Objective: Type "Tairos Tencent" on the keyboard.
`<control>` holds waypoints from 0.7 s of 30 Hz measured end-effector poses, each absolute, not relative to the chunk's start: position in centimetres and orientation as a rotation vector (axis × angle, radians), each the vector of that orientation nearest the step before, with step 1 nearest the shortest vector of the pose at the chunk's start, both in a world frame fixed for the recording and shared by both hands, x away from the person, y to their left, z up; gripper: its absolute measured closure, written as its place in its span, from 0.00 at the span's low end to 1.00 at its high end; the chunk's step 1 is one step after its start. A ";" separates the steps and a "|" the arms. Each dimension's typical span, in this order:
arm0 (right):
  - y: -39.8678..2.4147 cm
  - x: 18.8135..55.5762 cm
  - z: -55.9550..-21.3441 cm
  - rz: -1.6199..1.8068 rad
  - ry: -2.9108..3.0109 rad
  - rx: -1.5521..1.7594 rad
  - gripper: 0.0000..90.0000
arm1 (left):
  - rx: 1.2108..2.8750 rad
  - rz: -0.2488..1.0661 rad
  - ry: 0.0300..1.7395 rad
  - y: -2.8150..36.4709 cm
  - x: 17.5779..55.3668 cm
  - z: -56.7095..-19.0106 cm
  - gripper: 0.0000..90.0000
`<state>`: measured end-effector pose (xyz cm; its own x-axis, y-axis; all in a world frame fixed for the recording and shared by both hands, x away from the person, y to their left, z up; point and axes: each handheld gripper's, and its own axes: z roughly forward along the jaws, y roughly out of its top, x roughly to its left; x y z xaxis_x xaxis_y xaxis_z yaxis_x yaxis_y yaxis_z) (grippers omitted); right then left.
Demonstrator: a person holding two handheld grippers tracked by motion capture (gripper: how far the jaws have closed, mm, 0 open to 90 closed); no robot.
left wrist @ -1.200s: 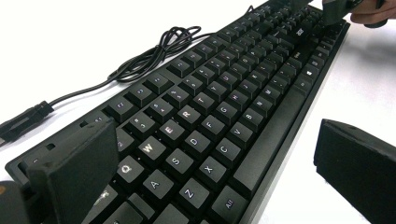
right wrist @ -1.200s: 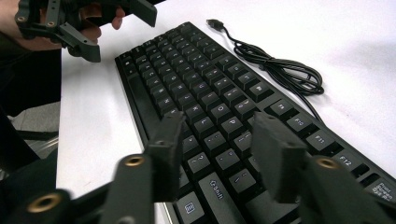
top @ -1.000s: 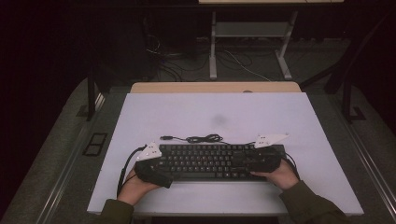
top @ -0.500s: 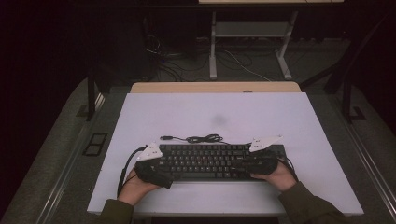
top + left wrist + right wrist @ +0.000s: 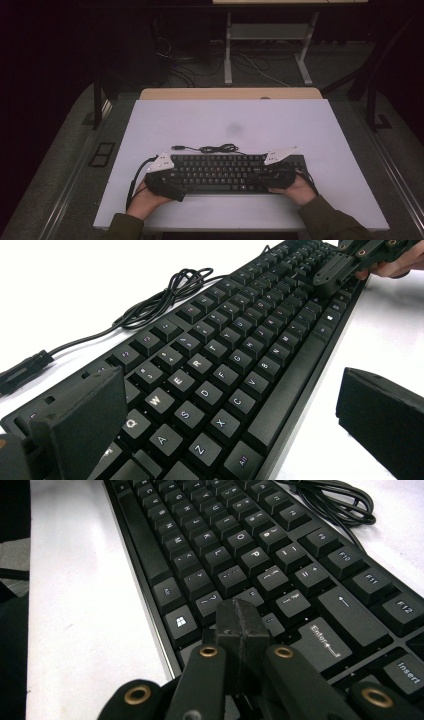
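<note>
A black keyboard (image 5: 230, 172) lies on the white table (image 5: 230, 120) near its front edge, with its coiled cable (image 5: 215, 148) just behind it. My left gripper (image 5: 170, 184) is at the keyboard's left end. In the left gripper view it (image 5: 230, 400) stands open, one jaw over the top-left keys and the other above the table in front of the keyboard (image 5: 225, 355). My right gripper (image 5: 267, 175) rests over the right end. Its (image 5: 239, 615) jaws are shut together with nothing between them, tips above the keys near Enter.
The cable's plug (image 5: 25, 371) lies loose on the table to the left of the coil. A wooden desk edge (image 5: 230, 93) borders the table's far side. A metal frame (image 5: 228, 50) and floor cables lie beyond. A floor socket (image 5: 101, 154) sits left of the table.
The right gripper has shifted slightly left over the keyboard's right end. The left hand and the keyboard have stayed where they were.
</note>
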<state>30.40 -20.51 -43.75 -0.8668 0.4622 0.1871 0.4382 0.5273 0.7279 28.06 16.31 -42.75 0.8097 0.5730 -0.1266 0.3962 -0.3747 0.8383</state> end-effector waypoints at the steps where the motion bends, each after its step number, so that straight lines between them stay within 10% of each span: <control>1: -20.5 30.4 -43.8 1.280 2.720 0.801 0.99 | 2.014 0.227 0.719 16.3 28.1 -42.8 0.00; 21: -20.5 30.4 -44.0 1.259 2.729 0.796 0.99 | 2.005 0.248 0.707 15.4 28.6 -42.5 0.00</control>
<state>30.39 -20.47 -43.96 -0.8684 0.4627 0.1786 0.4362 0.5412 0.7189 28.56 15.37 -42.49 0.8113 0.5740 -0.1112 0.3788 -0.3711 0.8478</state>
